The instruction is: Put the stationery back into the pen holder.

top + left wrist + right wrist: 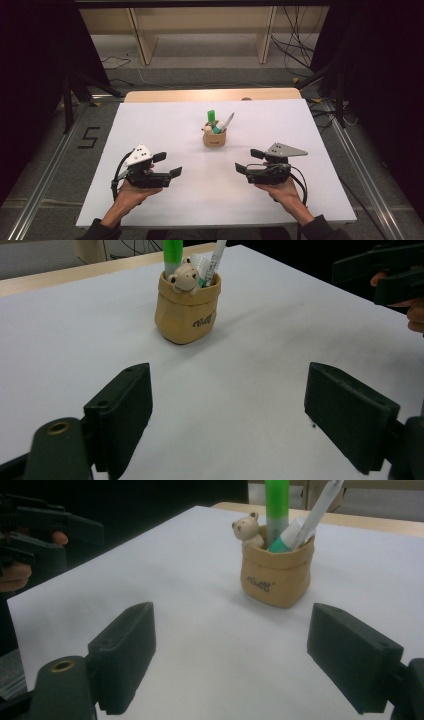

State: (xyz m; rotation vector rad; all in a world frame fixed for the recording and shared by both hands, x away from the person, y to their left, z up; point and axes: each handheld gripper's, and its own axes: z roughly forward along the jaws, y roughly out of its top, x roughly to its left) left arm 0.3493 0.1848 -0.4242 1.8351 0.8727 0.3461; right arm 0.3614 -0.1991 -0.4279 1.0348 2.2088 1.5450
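Observation:
A tan pouch-shaped pen holder [214, 138] stands upright in the middle of the white table cover [150, 120]. It carries a small bear figure [183, 276], a green marker [276, 507], a white pen [320, 505] and a teal-tipped marker [281, 542]. My left gripper [168, 164] hovers at the front left, open and holding nothing, with its jaws wide apart [235, 405] and the holder ahead of them. At the front right my right gripper [248, 161] is open too, nothing between its jaws [237, 652]. Both point inward toward each other.
A wooden table edge [210, 94] shows behind the white cover. Wooden shelving [200, 30] and loose cables [295, 45] lie on the floor beyond. Metal rails [45, 175] run along both sides. Dark stands [70, 95] flank the table's far corners.

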